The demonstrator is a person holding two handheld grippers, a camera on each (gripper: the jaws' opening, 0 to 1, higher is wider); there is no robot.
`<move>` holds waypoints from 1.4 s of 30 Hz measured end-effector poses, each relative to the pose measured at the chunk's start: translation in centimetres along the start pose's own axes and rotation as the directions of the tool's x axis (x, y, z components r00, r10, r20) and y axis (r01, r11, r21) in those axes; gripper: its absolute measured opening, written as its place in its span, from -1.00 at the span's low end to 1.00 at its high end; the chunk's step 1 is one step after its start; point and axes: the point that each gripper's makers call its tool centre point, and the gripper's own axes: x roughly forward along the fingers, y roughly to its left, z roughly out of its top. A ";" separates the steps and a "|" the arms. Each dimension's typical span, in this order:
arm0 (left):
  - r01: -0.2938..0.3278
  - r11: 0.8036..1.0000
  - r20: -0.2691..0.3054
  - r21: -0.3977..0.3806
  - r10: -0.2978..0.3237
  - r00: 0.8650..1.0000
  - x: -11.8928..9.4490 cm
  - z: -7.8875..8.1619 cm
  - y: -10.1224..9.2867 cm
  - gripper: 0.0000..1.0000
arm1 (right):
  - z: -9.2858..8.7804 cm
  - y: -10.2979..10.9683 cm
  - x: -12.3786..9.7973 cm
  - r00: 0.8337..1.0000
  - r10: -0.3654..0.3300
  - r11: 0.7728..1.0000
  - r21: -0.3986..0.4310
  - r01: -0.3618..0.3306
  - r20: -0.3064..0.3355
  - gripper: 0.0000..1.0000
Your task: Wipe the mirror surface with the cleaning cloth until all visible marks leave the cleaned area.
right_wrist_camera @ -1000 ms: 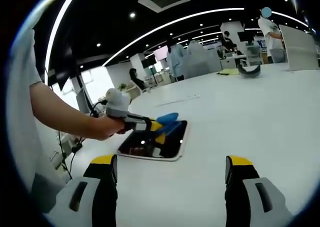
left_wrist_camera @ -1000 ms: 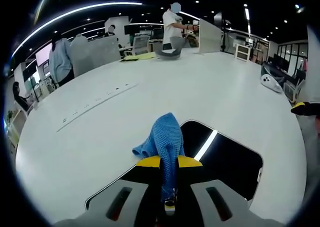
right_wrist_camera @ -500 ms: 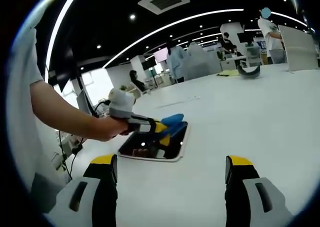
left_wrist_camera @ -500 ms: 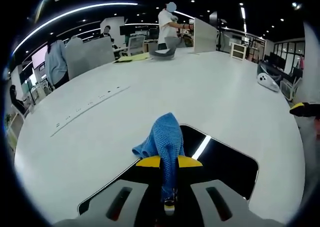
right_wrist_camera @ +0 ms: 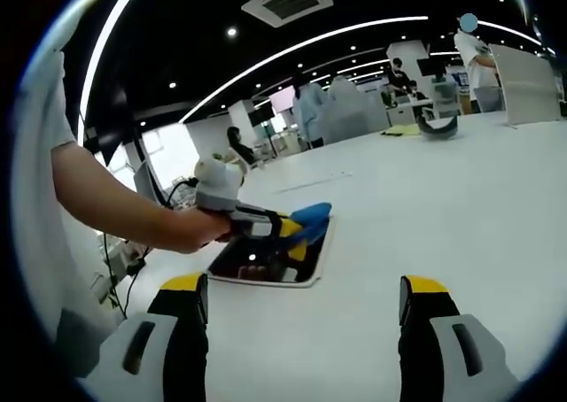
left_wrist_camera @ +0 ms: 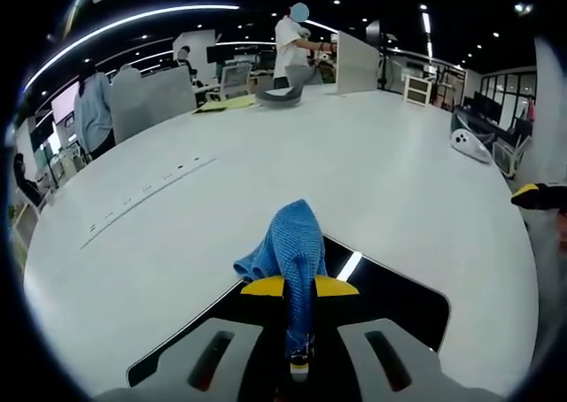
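A flat rectangular mirror point(left_wrist_camera: 390, 296) lies on the white table point(left_wrist_camera: 266, 154), reflecting dark ceiling and a light strip. My left gripper point(left_wrist_camera: 299, 285) is shut on a blue cleaning cloth point(left_wrist_camera: 291, 243), which bunches up over the mirror's far edge. In the right gripper view, the same mirror point(right_wrist_camera: 270, 262) lies at mid left with the left gripper point(right_wrist_camera: 288, 229) and blue cloth point(right_wrist_camera: 312, 216) over its far end, held by a person's hand point(right_wrist_camera: 182, 229). My right gripper point(right_wrist_camera: 301, 309) stands open above bare table, well short of the mirror, nothing between its jaws.
A white device point(left_wrist_camera: 469, 143) lies at the table's right edge. A grey object point(left_wrist_camera: 285, 97) and yellow sheet point(left_wrist_camera: 226, 104) sit at the far end near a standing person point(left_wrist_camera: 292, 43). Other people and chairs stand at the back left.
The left gripper with the cloth has slid forward along the mirror toward its far edge. The right gripper has stayed put, open.
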 end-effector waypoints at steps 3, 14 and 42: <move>0.004 1.000 -0.001 0.002 -0.004 1.000 0.2 0.1 -0.2 -0.87 | 0.0 0.0 0.0 1.000 0.000 1.000 0.001 0.000 0.000 0.77; 0.013 1.000 0.000 0.001 -0.013 1.000 0.5 0.4 -0.7 -0.87 | 0.0 0.0 0.0 1.000 0.001 1.000 0.009 -0.001 0.000 0.77; 0.038 0.999 0.004 0.037 -0.038 0.999 1.5 1.1 -2.3 -0.87 | 0.1 -0.2 -0.2 1.000 -0.009 1.000 0.021 0.009 0.003 0.77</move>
